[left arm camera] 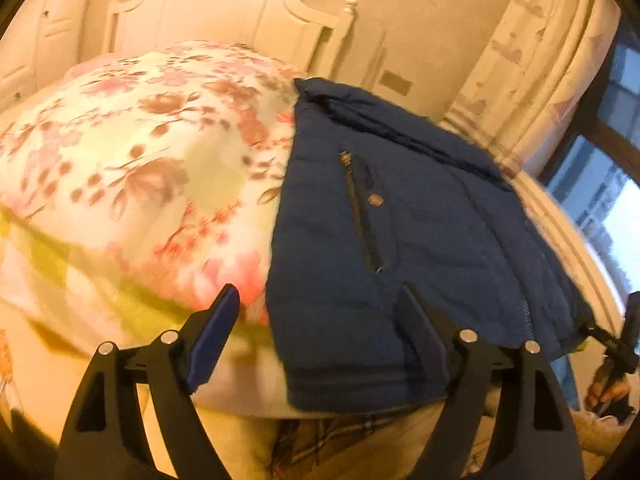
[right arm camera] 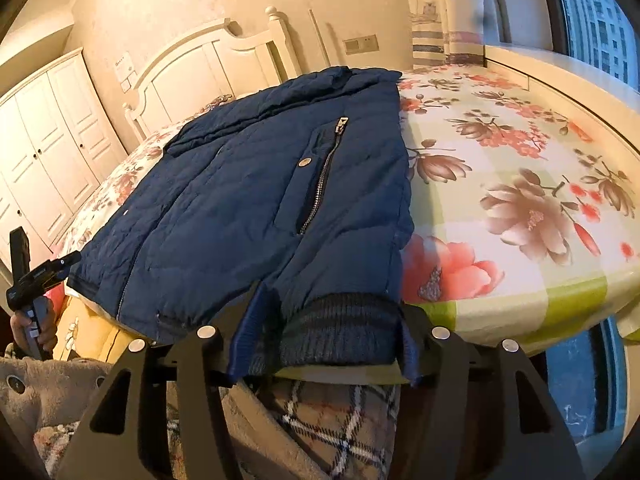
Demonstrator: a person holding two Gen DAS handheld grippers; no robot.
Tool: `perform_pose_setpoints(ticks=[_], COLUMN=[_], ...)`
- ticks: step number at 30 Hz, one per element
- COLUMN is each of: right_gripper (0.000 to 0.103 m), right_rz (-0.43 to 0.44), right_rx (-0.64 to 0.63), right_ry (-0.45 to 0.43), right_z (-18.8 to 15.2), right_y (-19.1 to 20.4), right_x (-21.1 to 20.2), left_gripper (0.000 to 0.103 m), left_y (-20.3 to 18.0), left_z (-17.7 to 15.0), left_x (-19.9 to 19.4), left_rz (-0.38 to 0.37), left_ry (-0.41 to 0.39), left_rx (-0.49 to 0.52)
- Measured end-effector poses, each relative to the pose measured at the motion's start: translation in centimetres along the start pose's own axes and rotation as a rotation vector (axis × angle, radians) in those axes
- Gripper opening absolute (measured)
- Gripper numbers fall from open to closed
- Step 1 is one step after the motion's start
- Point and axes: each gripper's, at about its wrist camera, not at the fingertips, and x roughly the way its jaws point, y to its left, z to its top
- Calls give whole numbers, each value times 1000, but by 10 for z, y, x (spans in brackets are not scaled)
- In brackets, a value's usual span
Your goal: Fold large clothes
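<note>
One navy puffer jacket (right arm camera: 248,200) lies flat on the bed (right arm camera: 520,152), already narrowed lengthwise from the look of it, collar toward the far headboard (right arm camera: 208,64) and ribbed hem (right arm camera: 340,332) hanging just over the near edge. That placement makes sense: the hem is the handle, right where both tools can reach it.

The right gripper (right arm camera: 328,320) is at that hem now, jaws spread wide, one finger either side of the knitted band. The cloth sits between them but the pads look short of pinching, so I'd call it framing the hem, not holding it. Likely it's lining up for a grab to carry the bottom up toward the collar.

Over on the left, the left gripper (left arm camera: 320,312) hangs just above the jacket's near left corner, also wide open and empty. One finger is over the floral quilt (left arm camera: 132,168), the other over navy fabric. It straddles the jacket's edge, probably to take the matching corner so the fold lifts evenly.

Count it up: one jacket, two grippers, one zipped chest pocket (right arm camera: 320,176) with one snap button (right arm camera: 305,163) beside it, and one bunched quilt to the left on the bed. My read: the hem-to-collar fold is not yet begun.
</note>
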Motion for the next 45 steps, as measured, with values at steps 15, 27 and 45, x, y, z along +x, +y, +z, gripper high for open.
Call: perform_pose_setpoints(ticks=[15, 27, 45], right_gripper=[59, 19, 19], right_rz=[2, 22, 250], right_rx=[-75, 0, 52], right_ry=[18, -81, -180], right_z=[14, -4, 197], right_y=[13, 3, 45], right_x=[21, -8, -41], left_gripper=[58, 19, 29], left_y=[-27, -50, -36], left_z=[0, -13, 178], left_x=[26, 0, -20], left_rz=[-7, -40, -361], left_ry=[65, 81, -69], left_rx=[119, 243, -190])
